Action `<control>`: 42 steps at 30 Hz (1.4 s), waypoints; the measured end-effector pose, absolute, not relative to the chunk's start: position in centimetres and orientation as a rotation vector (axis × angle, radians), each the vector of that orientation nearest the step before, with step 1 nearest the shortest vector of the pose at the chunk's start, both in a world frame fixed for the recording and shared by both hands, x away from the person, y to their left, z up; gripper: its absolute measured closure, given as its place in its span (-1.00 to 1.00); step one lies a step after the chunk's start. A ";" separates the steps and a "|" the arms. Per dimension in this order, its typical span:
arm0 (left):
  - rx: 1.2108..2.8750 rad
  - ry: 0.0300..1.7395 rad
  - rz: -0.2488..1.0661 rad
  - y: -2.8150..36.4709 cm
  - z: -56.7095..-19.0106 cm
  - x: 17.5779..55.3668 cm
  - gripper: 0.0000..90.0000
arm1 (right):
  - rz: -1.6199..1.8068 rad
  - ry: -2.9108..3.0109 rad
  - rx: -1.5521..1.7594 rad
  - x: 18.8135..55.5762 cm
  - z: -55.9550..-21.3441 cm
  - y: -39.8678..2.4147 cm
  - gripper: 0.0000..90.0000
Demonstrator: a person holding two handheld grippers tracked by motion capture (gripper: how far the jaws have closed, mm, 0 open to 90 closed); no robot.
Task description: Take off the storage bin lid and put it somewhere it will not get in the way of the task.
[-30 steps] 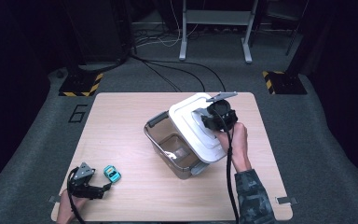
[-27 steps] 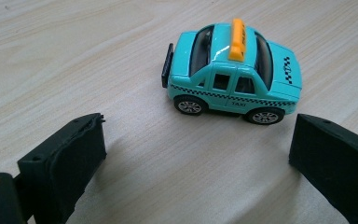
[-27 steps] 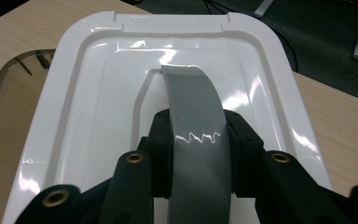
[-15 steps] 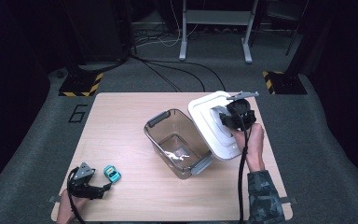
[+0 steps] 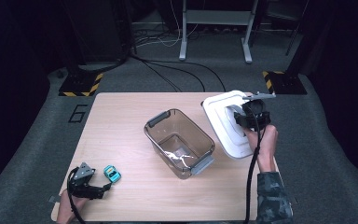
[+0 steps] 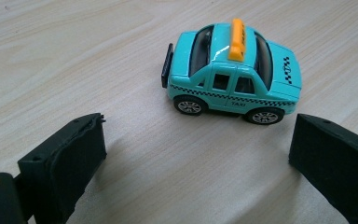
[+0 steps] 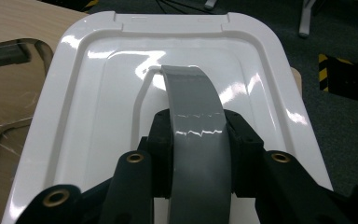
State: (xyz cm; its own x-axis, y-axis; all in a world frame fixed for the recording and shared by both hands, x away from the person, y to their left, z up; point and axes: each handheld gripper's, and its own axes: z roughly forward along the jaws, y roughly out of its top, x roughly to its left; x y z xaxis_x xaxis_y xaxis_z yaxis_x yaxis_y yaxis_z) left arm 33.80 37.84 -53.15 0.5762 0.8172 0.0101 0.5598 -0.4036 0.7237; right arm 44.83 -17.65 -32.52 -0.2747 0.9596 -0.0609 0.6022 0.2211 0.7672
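Observation:
A clear brownish plastic bin [image 5: 179, 142] with grey latches stands uncovered at the table's middle. Its white lid [image 5: 223, 122] [image 7: 98, 116] lies tilted at the table's right side, and my right gripper [image 5: 250, 114] [image 7: 198, 149] is shut on the lid's grey handle [image 7: 193, 107]. A small teal toy taxi [image 5: 112, 174] [image 6: 233, 70] with an orange roof sign sits near the front left corner. My left gripper [image 5: 103, 187] [image 6: 196, 158] stands open just in front of the taxi, its jaws apart and touching nothing.
The wooden table [image 5: 121, 121] stands on grey carpet. Beyond it are cables [image 5: 168, 74], a metal stand [image 5: 214, 28] and black-and-yellow striped floor plates [image 5: 81, 84]. The lid overhangs the table's right edge.
My right gripper has carried the white lid off the bin and rightward, down to the table's right side. The left gripper and the taxi have not moved.

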 end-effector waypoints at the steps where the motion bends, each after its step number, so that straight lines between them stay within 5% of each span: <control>1: 2.119 1.093 0.481 37.8 -53.1 33.8 -0.93 | 0.865 1.961 1.435 44.8 -32.5 -17.6 0.49; 42: 2.117 1.096 0.481 37.8 -53.1 33.8 -0.93 | 0.707 1.783 1.781 49.3 -45.2 -22.6 0.49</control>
